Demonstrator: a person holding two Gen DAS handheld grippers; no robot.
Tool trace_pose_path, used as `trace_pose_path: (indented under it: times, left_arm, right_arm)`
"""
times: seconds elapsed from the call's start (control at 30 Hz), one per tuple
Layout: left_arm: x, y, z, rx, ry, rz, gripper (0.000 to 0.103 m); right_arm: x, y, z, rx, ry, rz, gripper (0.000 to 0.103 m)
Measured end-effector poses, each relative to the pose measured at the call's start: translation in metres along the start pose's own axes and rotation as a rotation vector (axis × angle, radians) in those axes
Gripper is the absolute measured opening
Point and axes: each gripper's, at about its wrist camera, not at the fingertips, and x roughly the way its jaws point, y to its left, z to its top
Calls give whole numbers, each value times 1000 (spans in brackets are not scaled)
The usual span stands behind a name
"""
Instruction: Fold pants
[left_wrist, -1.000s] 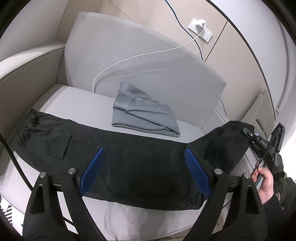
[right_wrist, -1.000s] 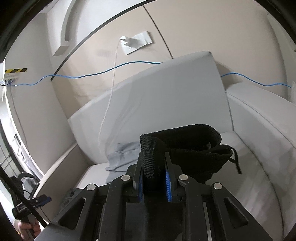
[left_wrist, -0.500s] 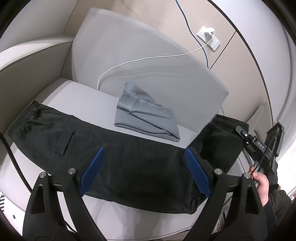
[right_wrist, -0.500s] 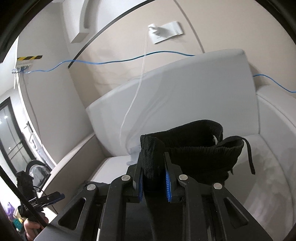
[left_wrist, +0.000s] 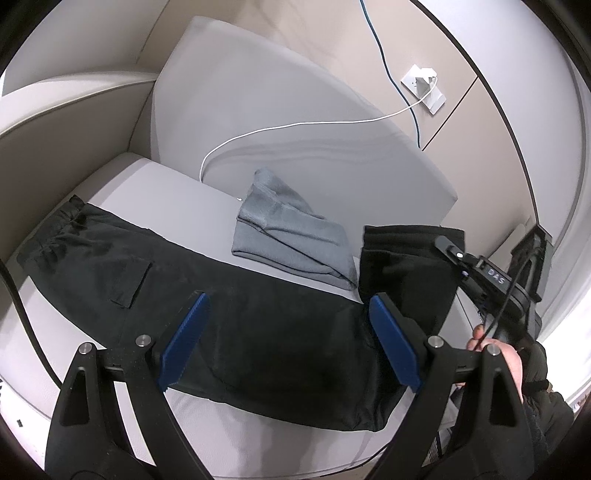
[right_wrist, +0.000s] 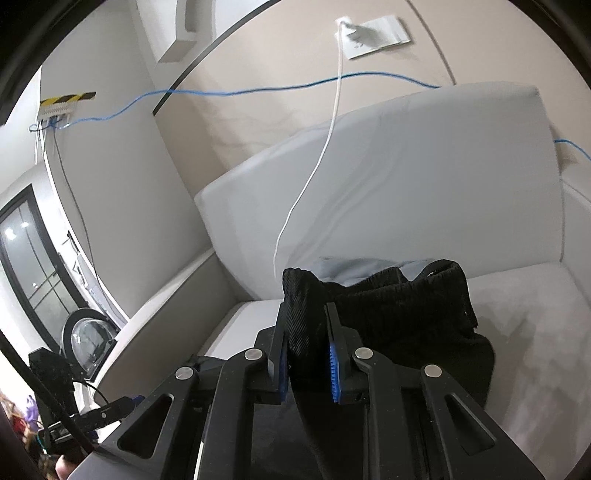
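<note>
Black pants (left_wrist: 236, 314) lie stretched across the grey sofa seat (left_wrist: 155, 192), pocket to the left. My left gripper (left_wrist: 288, 339) is open above their middle, blue pads wide apart, holding nothing. My right gripper (right_wrist: 306, 354) is shut on the ribbed waistband end of the pants (right_wrist: 388, 306) and holds it lifted above the seat. In the left wrist view that lifted end (left_wrist: 406, 266) stands up at the right, with the right gripper's body (left_wrist: 491, 280) behind it.
A folded grey garment (left_wrist: 288, 240) lies on the seat against the backrest (left_wrist: 295, 129). A white cable (left_wrist: 295, 127) hangs over the backrest from a wall socket (left_wrist: 424, 85). The sofa arm (left_wrist: 55, 110) stands at the left. A blue cable (right_wrist: 258, 86) runs along the wall.
My right gripper has lifted the pants' end higher and carried it leftward over the pants. My left gripper stays open above the middle.
</note>
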Motion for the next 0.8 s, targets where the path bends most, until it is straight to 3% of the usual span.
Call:
trace_pose_path:
  times: [0.37, 0.8]
  left_arm:
    - [-1, 9, 2, -34, 3, -6, 86]
    - [-4, 13, 6, -56, -10, 2, 86]
  right_arm:
    - [67, 47, -23, -68, 104, 47, 15]
    - [109, 70, -73, -138, 222, 99, 15]
